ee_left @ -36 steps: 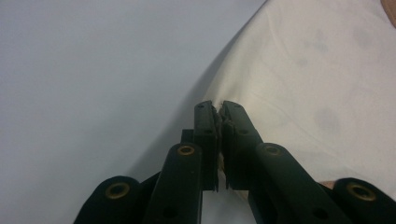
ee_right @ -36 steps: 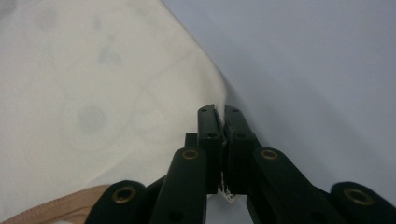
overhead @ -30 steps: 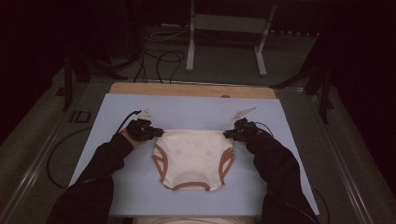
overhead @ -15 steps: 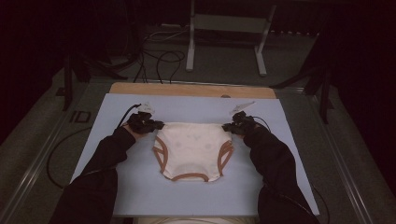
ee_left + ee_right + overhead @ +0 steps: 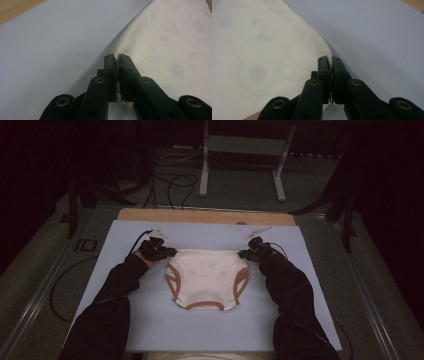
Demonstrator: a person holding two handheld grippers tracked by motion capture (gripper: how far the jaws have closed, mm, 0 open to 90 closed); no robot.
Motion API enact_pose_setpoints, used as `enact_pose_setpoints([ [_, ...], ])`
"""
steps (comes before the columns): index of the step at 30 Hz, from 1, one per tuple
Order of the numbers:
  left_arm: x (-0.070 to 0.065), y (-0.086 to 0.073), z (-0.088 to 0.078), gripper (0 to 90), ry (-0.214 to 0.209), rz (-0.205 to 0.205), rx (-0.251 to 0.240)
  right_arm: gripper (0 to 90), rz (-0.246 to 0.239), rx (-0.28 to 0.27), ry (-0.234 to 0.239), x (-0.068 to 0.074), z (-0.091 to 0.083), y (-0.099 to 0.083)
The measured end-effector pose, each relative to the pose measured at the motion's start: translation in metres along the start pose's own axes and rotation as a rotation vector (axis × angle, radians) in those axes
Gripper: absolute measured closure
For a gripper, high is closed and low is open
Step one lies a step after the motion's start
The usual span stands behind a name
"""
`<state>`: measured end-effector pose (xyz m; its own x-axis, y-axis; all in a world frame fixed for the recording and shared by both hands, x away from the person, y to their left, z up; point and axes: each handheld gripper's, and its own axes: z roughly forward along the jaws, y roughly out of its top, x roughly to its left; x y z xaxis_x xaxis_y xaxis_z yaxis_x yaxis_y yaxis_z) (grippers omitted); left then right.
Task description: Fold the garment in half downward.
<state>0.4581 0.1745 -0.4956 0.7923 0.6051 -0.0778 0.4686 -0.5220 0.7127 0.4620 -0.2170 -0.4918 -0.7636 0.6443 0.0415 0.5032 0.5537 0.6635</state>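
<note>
On the pale blue mat (image 5: 150, 320), near its middle, a cream pair of briefs (image 5: 207, 277) with brown trim is laid flat, waistband toward the far side. Its far left corner is pinched between the closed jaws of the left gripper (image 5: 117, 59), and its far right corner is clamped by the right gripper (image 5: 329, 60). Dark sleeves (image 5: 292, 290) are seen at either side.

Your forearms reach up from the bottom edge of the high view, spread apart in dark sleeves. Your left hand-held gripper (image 5: 167, 252) points inward toward the right one, jaws pressed together. Your right hand-held gripper (image 5: 244, 254) mirrors it, pointing left, jaws likewise clamped tight.
</note>
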Motion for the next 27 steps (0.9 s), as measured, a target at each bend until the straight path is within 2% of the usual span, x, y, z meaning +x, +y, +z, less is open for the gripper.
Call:
enact_pose_setpoints([
  [12,0.007,0.003,0.014,86.0,0.011,-0.025,0.036,87.9,0.037,0.024,-0.019,-0.01,0.013,0.001],
  [20,0.01,0.002,0.02,85.8,0.018,-0.037,0.051,87.9,0.06,0.033,-0.013,-0.015,0.02,-0.001],
  [27,0.011,0.003,0.026,85.9,0.039,-0.056,0.057,87.9,0.069,0.035,-0.025,-0.019,0.024,0.0],
])
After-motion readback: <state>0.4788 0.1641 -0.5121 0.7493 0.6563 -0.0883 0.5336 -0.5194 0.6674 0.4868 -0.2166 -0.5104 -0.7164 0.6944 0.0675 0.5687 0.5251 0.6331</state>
